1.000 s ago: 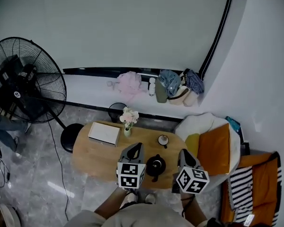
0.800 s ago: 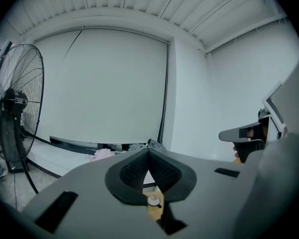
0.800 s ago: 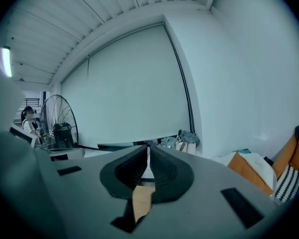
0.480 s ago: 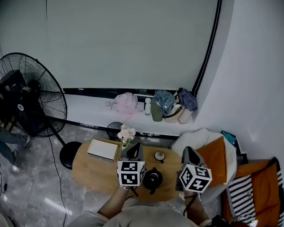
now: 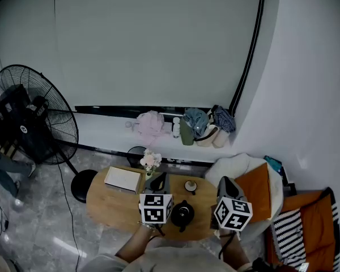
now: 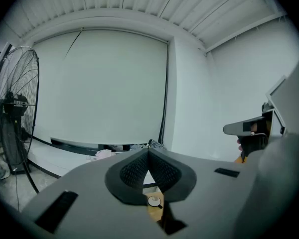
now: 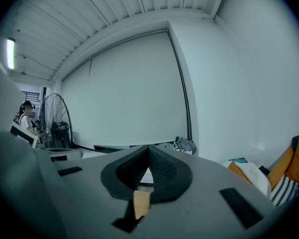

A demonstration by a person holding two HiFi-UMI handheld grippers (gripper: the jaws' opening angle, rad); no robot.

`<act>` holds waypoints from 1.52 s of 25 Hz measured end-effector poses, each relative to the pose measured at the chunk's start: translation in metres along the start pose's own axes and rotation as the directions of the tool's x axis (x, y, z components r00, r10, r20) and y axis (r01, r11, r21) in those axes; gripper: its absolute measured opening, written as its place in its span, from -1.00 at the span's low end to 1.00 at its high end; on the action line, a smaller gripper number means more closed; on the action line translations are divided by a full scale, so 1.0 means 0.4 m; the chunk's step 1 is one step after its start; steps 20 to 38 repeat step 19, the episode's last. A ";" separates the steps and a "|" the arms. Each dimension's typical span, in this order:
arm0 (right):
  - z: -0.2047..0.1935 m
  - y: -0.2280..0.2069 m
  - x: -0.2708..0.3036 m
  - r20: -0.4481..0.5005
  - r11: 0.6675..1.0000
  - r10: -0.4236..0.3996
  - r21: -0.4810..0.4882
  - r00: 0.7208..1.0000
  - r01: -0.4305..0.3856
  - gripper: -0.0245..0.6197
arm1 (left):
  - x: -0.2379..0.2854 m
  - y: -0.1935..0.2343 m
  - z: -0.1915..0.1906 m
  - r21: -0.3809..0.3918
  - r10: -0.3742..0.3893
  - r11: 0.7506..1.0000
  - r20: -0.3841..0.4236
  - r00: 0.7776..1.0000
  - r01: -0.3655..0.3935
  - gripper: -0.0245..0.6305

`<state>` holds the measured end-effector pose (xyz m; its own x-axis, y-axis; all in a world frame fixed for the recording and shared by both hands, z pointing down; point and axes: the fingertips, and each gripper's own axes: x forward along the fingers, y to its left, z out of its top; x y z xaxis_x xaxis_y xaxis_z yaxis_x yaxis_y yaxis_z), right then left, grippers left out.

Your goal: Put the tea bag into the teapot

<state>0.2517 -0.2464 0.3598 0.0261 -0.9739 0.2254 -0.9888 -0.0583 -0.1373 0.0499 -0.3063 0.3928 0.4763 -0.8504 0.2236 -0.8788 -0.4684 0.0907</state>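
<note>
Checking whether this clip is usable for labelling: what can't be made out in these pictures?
- Tea bag: in no view; head view too small, and the left gripper and right gripper block the table in their own views.
- Teapot: head view, too small and dark to tell lid on or off.
- Cup: left gripper view, only a sliver shows under the shut jaws.

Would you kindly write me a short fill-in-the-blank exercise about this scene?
1. The teapot is coloured ___.
2. The left gripper and right gripper both have jaws ___.
3. Beyond the teapot, the cup stands on the ___.
Missing words: black; shut; table.
</note>
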 end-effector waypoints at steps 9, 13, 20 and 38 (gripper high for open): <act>-0.018 -0.012 -0.014 -0.017 1.000 -0.013 0.005 1.000 0.014 -0.82 | -0.010 0.008 -0.013 0.001 0.008 1.000 -0.009 1.000 -0.008 -0.91; -0.022 -0.021 -0.020 -0.023 1.000 -0.020 0.007 1.000 0.020 -0.82 | -0.009 0.007 -0.015 0.000 0.007 1.000 -0.011 1.000 -0.007 -0.91; -0.034 -0.035 -0.027 -0.028 1.000 -0.023 0.013 0.999 0.023 -0.82 | -0.007 0.001 -0.027 -0.003 0.008 1.000 -0.018 1.000 -0.008 -0.91; -0.034 -0.035 -0.027 -0.028 1.000 -0.023 0.013 0.999 0.023 -0.82 | -0.007 0.001 -0.027 -0.003 0.008 1.000 -0.018 1.000 -0.008 -0.91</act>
